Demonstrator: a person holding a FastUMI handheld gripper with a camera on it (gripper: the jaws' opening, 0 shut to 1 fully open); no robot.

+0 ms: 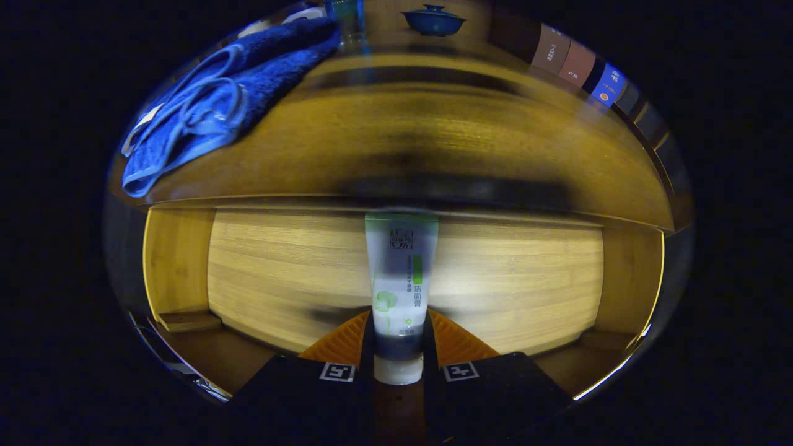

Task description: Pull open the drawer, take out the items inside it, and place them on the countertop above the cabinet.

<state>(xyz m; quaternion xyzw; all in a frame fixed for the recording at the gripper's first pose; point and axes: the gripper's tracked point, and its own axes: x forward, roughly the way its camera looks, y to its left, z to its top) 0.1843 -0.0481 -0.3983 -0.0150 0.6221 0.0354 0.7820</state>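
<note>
The gripper (pixel 399 347) clenched a white-and-green plastic tube (pixel 401 279) over the open bamboo drawer (pixel 526 291); best lifted clear, then set mid-countertop (pixel 433 142), away from the blue towel (pixel 217 99).

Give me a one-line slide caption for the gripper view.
Gripper shut on a tube of facial cleanser over the open bamboo drawer, below the countertop holding a blue towel.
</note>
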